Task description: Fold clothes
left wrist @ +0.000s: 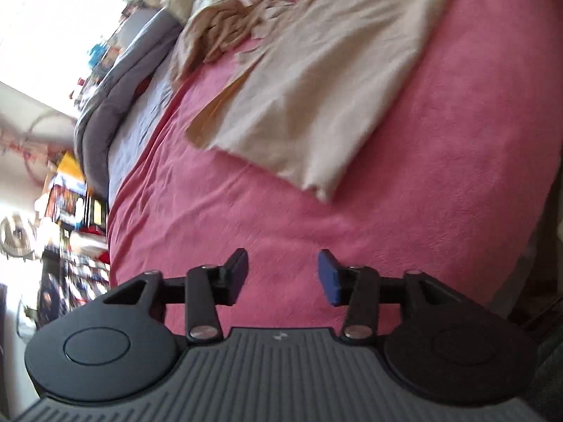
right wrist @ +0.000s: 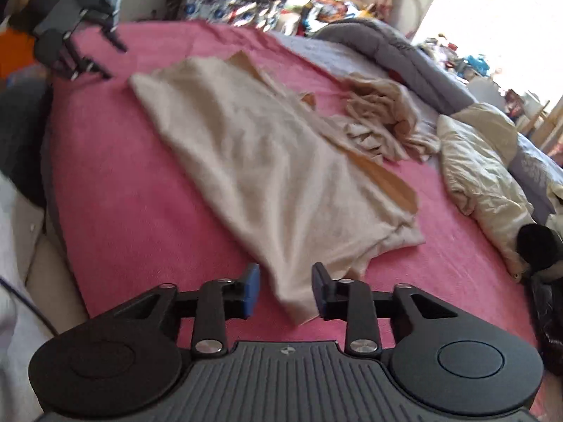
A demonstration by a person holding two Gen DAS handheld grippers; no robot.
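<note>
Fold step | both claws, left (left wrist: 283,276) and right (right wrist: 285,290), apart, empty | you should grip cream garment (right wrist: 253,161) corners evenly, mid-frame on bed (right wrist: 116,190).

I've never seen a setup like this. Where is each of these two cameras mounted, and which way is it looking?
Left wrist view: sits on the left gripper, looking down along its open fingers at the pink bedspread and the beige garment.
Right wrist view: sits on the right gripper, its open fingers over the beige garment's near corner; the left gripper shows far left.
Both share the garment, the bedspread, the crumpled tan cloth and the grey duvet. No hand shows.
</note>
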